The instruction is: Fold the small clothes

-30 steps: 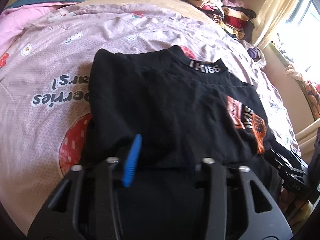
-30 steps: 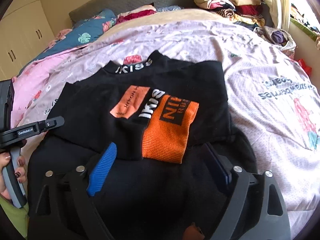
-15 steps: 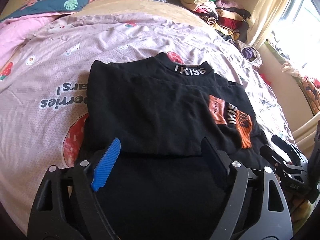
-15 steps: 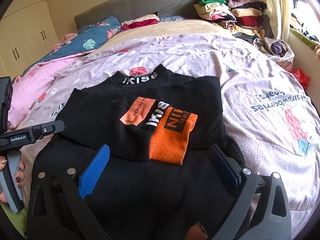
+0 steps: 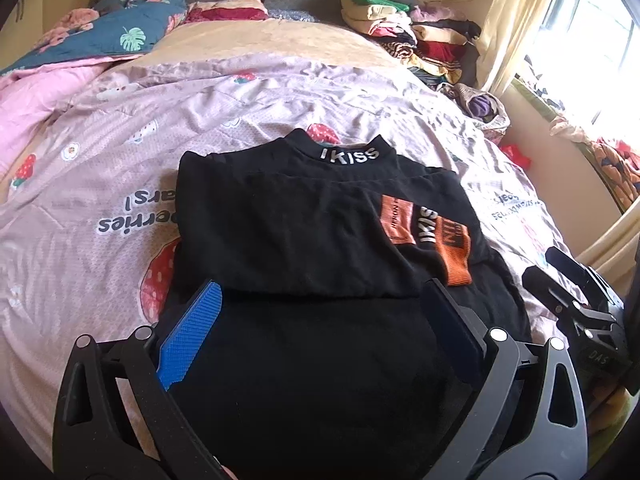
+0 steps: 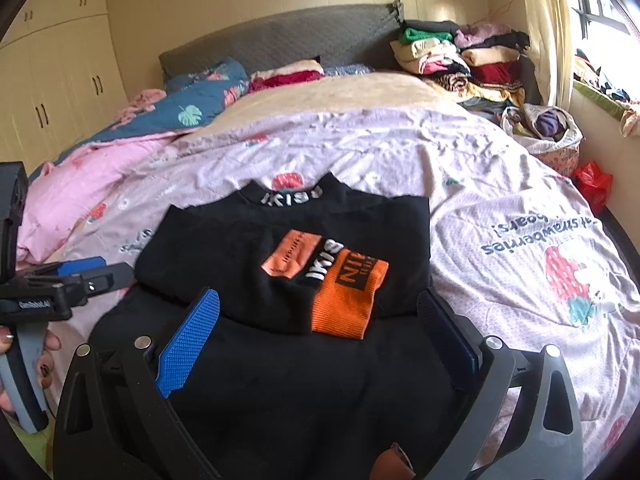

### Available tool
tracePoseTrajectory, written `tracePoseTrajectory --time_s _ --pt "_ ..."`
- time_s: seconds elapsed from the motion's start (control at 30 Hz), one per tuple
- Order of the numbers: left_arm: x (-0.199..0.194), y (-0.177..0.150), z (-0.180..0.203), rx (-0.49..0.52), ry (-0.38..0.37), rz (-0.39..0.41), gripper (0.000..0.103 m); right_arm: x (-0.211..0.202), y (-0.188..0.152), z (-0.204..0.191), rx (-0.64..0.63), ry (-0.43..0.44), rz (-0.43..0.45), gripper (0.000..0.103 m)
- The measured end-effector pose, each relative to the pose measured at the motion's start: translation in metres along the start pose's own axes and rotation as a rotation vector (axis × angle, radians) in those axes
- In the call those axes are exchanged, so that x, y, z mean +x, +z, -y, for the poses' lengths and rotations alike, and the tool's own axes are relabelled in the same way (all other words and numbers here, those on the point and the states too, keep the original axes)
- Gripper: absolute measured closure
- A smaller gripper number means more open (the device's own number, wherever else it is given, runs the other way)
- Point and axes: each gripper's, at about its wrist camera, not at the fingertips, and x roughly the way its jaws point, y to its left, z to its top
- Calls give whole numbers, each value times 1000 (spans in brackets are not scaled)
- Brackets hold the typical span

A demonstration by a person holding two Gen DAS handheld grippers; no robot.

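A black top [image 5: 304,232] with a white-lettered "IKISS" collar [image 5: 350,155] lies on the bed, its lower part folded up over the chest. An orange patch [image 6: 348,296] shows on the folded layer. My left gripper [image 5: 320,286] hovers above the near edge of the fold; its jaws are opening wide and grip nothing, with only the flat cloth below them. My right gripper [image 6: 317,295] stands open above the same edge, by the orange patch, and holds nothing. Each gripper shows in the other's view, the left gripper [image 6: 80,276] at the left and the right gripper [image 5: 560,276] at the right.
A pink strawberry-print sheet [image 5: 120,184] covers the bed. Stacked folded clothes [image 6: 460,56] sit at the far right by the grey headboard [image 6: 280,36]. A teal quilt [image 6: 192,100] lies far left. A bag of clothes [image 6: 548,128] and a red bag [image 6: 594,184] sit near the window.
The left jaws have spread from narrow to wide. Both grippers have risen and drawn back, so the top looks smaller and more of the bed shows.
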Motion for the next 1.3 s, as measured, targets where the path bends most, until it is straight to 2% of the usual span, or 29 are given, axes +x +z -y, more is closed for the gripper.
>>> tracePoseTrajectory --time_s 0.4,0.63,0.93,1.3 --pt "-36 -10 -5 -5 -36 30 9 -49 -9 -8 6 -40 61 4" --pt "-59 -19 -17 -22 -44 56 9 -76 -27 -13 17 -31 69 4" --pt "-69 -39 -34 -40 -45 28 9 -93 -44 -20 1 -34 47 4" --pt "-71 -66 -58 -49 -12 -27 9 -102 -63 -6 43 -41 14 4"
